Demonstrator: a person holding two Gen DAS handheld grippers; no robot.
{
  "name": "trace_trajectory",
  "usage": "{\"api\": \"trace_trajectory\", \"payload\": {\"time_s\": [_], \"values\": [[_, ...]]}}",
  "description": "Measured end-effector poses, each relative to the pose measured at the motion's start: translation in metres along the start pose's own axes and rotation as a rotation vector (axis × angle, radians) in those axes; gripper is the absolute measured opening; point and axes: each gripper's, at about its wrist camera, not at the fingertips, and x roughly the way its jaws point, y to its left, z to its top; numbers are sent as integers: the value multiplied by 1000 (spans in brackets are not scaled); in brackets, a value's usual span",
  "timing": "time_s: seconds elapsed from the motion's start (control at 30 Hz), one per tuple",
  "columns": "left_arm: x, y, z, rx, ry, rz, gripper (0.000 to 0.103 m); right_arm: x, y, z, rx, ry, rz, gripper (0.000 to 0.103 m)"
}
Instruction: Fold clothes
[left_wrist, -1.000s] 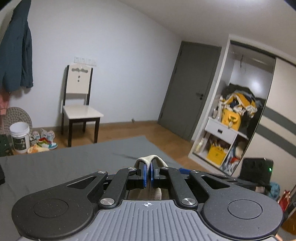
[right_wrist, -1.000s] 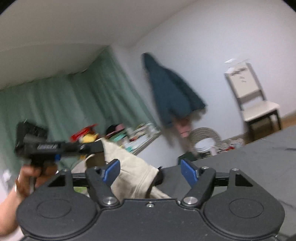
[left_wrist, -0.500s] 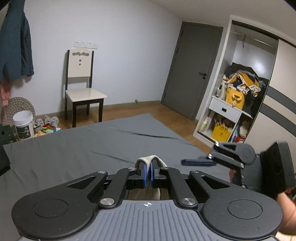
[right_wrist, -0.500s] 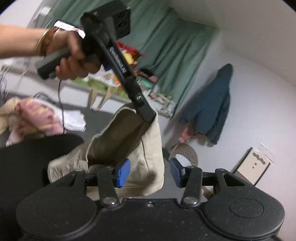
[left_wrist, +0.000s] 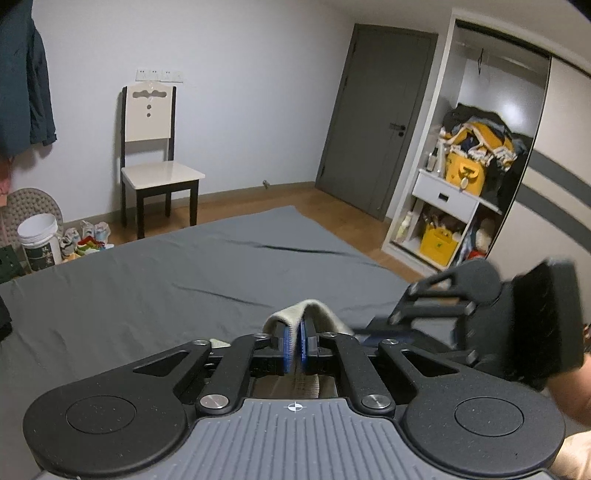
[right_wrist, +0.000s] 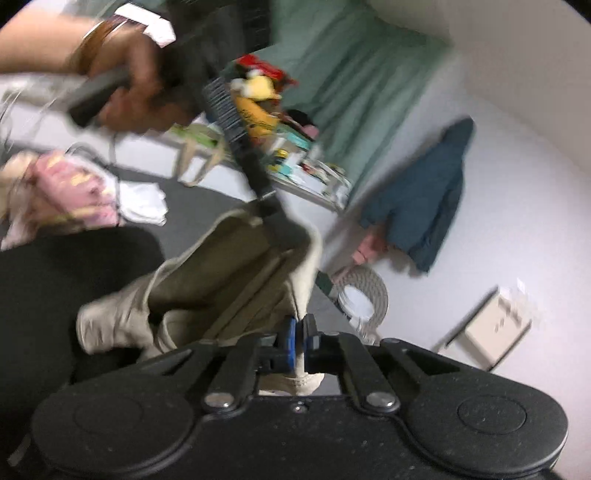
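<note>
Beige garment (right_wrist: 236, 280) hangs stretched between both grippers: right gripper (right_wrist: 297, 341) pinches its near edge, left gripper (left_wrist: 294, 341) clamps the opposite edge, above the grey bed sheet (left_wrist: 184, 273) beyond.

Your left gripper (left_wrist: 294, 345) was matte black with blue pads, silver screws and a ribbed grey housing; your wrist wore bangles (right_wrist: 89, 44).

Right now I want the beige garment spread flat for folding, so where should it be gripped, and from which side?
Judging by its pose, the top edge. The beige garment hangs open from the left gripper, and the right gripper is shut on the same edge, so both come from above at separate spots. The gray bed below would take it.
</note>
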Motion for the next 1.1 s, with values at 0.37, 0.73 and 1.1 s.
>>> {"api": "trace_trajectory", "payload": {"time_s": [0.37, 0.73, 1.1], "values": [[-8, -20, -62, 91, -92, 128, 78, 27, -49, 31, 131, 133, -71, 4], [29, -119, -155, 539, 20, 275, 92, 61, -73, 75, 130, 169, -126, 4], [92, -156, -149, 226, -116, 481, 82, 60, -58, 107, 90, 175, -127, 4]]}}
